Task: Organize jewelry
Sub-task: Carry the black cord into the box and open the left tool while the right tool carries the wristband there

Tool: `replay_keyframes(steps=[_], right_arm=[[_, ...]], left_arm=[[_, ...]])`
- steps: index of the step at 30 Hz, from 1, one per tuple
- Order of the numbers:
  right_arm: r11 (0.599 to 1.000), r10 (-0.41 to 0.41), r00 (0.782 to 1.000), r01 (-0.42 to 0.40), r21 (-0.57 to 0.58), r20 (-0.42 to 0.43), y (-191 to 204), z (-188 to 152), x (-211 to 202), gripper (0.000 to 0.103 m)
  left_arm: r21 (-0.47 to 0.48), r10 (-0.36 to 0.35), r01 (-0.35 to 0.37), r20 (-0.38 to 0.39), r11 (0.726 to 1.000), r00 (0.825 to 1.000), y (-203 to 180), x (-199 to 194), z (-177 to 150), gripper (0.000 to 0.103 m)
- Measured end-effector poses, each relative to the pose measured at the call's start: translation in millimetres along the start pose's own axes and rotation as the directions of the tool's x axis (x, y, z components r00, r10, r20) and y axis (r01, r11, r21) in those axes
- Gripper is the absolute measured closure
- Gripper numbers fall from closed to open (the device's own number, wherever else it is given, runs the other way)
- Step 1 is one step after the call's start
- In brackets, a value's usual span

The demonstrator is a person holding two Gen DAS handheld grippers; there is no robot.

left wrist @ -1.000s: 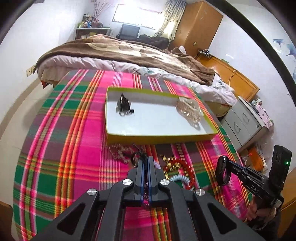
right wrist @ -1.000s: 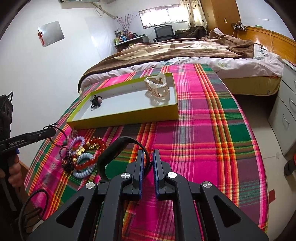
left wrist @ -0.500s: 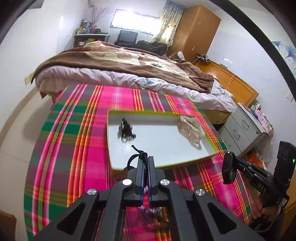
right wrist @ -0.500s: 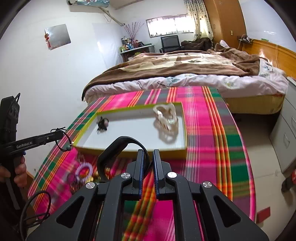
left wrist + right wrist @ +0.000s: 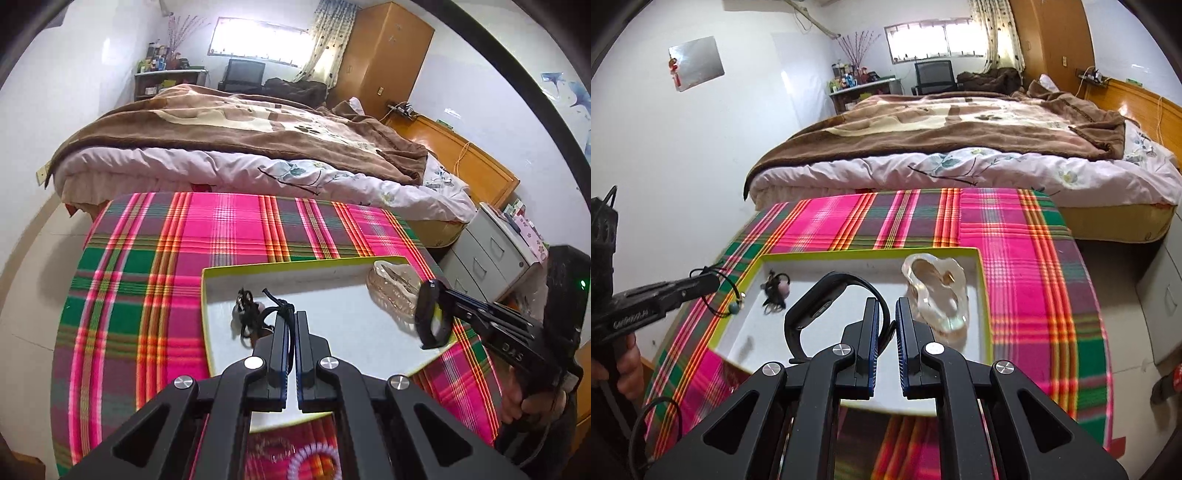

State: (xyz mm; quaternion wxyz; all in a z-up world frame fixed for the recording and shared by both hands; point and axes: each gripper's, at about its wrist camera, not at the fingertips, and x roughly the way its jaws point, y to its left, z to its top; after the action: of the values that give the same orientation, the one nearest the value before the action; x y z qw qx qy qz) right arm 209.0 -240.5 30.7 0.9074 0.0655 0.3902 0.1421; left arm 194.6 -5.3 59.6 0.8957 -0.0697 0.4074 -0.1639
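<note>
Left gripper: you have it clenched on a black cord, poised over the tray's near half.
Right gripper: your jaws pinch a black band, its loop arching toward 10 o'clock.
Tray: white floor, yellow-green rim, on the plaid cloth.
Dark trinket: lies at the tray's 10 o'clock corner.
Pearly shell: sits at its 2 o'clock end.
Bed: beyond, at 12 o'clock.

Two grippers carry jewelry over the tray.
The right gripper pinches a black wristband above the green-rimmed tray; the left gripper holds a beaded black cord at the tray's left edge, near a clear shell-like piece.
</note>
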Motion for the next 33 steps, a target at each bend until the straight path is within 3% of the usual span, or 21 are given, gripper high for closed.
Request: replay_keyframes(steps=[12,29,33], right_arm=[[0.999,-0.043,0.994,0.041,-0.024,-0.101,7.9,10.2,54.7,0.094],[0.994,-0.103,0.983,0.095,-0.059,-0.153,12.9,14.6,83.6,0.093],[0.993,-0.108,0.983,0.101,-0.055,-0.15,13.8,14.8,84.2,0.093]], left_arm=[[-0.022,0.035,-0.037,-0.085,0.999,0.996,17.7,44.8,-3.9,0.101],[-0.039,0.072,-0.078,-0.148,0.996,0.986,27.9,63.9,-15.2,0.097],[-0.029,0.065,-0.07,-0.144,0.997,0.987,24.4,63.6,-14.8,0.075]])
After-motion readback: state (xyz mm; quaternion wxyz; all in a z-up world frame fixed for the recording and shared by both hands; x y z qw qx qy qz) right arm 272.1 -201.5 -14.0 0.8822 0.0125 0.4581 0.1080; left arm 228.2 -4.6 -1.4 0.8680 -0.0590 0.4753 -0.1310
